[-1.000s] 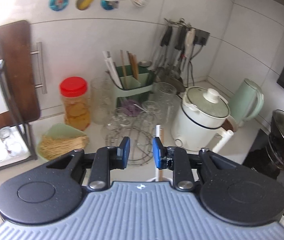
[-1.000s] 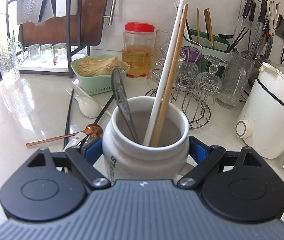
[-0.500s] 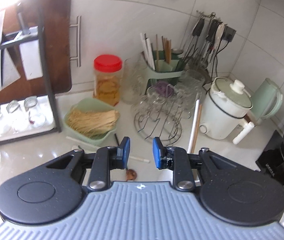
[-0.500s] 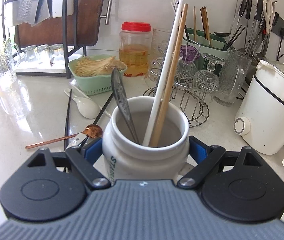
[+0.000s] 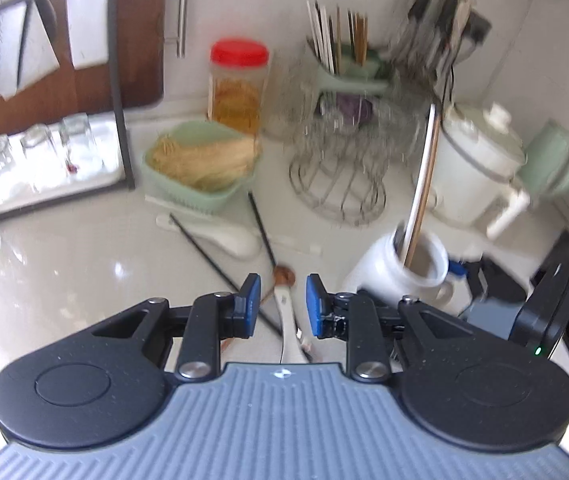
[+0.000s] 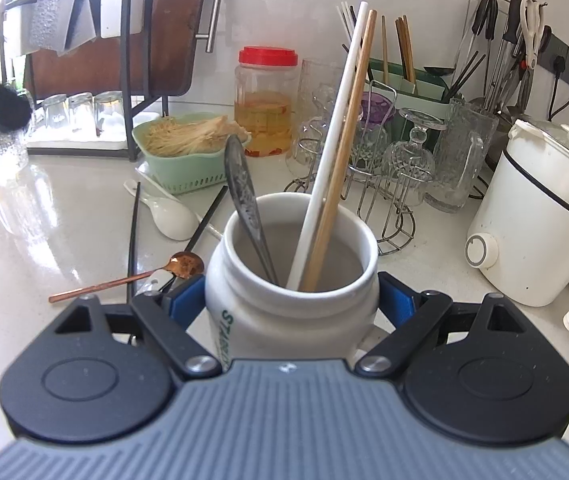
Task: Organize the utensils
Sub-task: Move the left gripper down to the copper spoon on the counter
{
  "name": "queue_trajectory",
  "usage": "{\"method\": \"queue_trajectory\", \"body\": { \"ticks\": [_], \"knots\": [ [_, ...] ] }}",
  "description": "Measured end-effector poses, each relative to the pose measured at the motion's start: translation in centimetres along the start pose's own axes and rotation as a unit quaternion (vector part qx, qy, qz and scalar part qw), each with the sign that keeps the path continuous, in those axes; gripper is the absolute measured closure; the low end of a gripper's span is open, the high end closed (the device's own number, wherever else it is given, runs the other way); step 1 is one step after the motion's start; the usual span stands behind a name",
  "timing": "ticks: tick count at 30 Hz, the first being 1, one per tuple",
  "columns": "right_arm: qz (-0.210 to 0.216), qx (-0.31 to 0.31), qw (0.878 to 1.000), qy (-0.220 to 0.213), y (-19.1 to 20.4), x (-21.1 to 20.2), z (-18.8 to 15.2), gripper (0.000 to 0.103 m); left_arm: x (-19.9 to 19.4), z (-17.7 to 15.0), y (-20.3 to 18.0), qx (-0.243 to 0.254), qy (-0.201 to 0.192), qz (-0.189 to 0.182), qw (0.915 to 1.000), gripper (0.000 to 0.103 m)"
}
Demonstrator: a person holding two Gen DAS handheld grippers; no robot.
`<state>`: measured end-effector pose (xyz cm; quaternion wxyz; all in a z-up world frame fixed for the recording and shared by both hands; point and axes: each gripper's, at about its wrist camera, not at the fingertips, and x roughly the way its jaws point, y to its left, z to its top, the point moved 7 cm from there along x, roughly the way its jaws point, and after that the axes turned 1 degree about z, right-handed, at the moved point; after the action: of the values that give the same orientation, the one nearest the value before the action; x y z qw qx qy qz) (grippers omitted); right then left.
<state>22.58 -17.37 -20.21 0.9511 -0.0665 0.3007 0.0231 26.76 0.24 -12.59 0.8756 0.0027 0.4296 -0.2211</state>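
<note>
White jar (image 6: 290, 280) clamped by right gripper (image 6: 290, 300); left gripper (image 5: 280, 306) (jaws apart, empty) has dropped over the copper spoon (image 5: 283, 276) ahead.

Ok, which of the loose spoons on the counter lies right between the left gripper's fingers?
The white spoon lies between the open left gripper. The copper spoon lies just beyond; the bigger white ladle spoon lies farther off.
</note>
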Motion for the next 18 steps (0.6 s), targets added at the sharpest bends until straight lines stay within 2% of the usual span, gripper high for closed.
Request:
{"method": "queue_trajectory", "body": {
  "ticks": [12,16,18],
  "knots": [
    [-0.007,0.005,1.000,-0.010,0.2,-0.5,-0.4,0.011,3.6,-2.6,3.0,-0.001,0.024,0.011,0.9997,0.074],
    [-0.011,0.009,1.000,-0.009,0.3,-0.5,-0.3,0.011,4.8,-2.6,3.7,-0.003,0.027,0.012,0.9996,0.065],
    [-0.013,0.011,1.000,-0.009,0.3,-0.5,-0.3,0.011,5.4,-2.7,4.0,-0.002,0.027,0.009,0.9996,0.064]
  ]
}}
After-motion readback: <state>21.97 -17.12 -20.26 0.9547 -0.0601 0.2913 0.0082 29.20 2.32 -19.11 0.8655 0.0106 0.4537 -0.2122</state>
